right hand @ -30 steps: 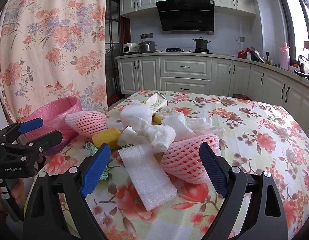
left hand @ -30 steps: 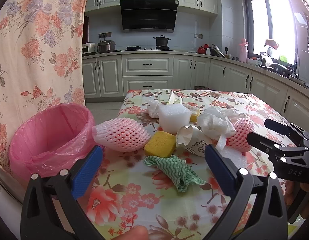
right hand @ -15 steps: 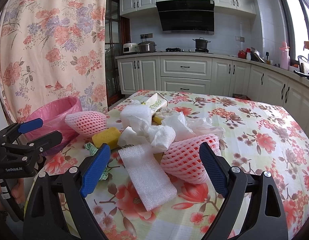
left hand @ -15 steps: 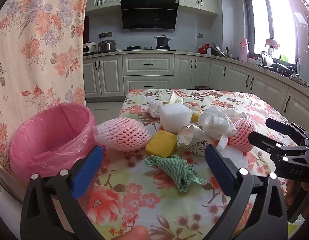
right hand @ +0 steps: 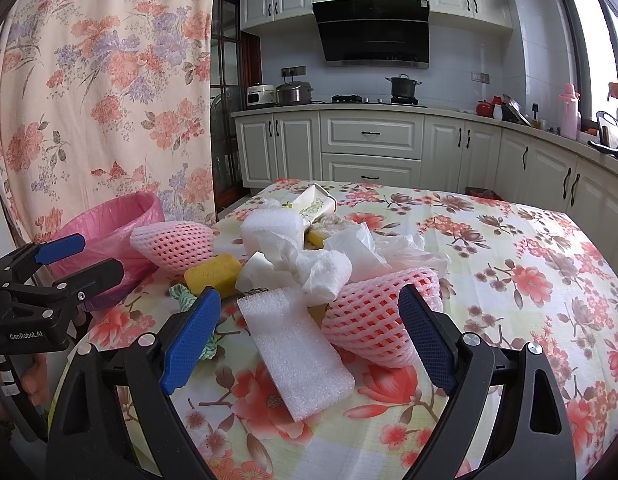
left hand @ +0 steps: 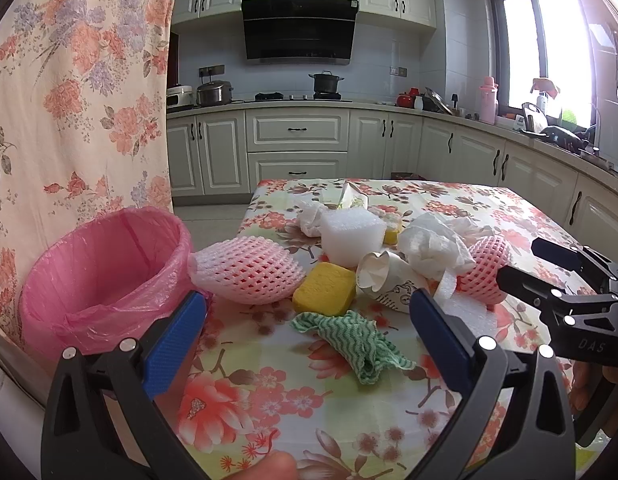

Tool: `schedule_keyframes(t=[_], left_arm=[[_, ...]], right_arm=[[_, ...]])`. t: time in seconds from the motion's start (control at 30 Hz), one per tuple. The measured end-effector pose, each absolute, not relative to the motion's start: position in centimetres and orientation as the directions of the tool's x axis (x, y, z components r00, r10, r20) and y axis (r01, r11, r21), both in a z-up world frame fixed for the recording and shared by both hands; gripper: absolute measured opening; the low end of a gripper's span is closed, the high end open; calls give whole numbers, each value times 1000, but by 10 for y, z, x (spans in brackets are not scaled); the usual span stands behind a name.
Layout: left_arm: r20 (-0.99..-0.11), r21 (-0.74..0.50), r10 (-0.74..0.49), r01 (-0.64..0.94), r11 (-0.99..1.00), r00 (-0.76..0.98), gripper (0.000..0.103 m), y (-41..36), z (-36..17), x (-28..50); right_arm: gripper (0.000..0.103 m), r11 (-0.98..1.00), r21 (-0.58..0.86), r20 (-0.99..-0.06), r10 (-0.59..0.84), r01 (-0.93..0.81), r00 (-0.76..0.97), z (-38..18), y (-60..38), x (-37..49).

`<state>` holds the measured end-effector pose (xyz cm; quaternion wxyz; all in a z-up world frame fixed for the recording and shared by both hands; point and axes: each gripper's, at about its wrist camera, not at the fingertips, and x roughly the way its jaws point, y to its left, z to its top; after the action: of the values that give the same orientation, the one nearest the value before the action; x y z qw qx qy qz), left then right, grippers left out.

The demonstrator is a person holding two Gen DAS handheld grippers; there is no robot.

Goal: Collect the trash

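In a kitchen, a flowery table holds a pile of trash: foam nets, sponges, tissues, a green cloth. The pink bin beside it looks empty. Both the left gripper and right gripper are wide open, holding nothing. All the trash is left to collect.

Soft foam, paper and cloth litter
Pink foam netting, porous yellow sponge, crumpled tissue, woven green cloth, glossy bin liner.

"DAS" on right tool; "GenRobot.AI" on left tool
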<state>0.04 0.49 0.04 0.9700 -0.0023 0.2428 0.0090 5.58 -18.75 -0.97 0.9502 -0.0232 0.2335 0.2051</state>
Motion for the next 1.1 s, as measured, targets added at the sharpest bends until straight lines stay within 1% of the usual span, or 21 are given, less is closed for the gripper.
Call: schedule_keyframes(t=[1.1], left_arm=[[-472,-1,16,-18,1000,881,99,6,2,0]], right_arm=[[85,915,51,-456,378,-401,806,-12,-186,57]])
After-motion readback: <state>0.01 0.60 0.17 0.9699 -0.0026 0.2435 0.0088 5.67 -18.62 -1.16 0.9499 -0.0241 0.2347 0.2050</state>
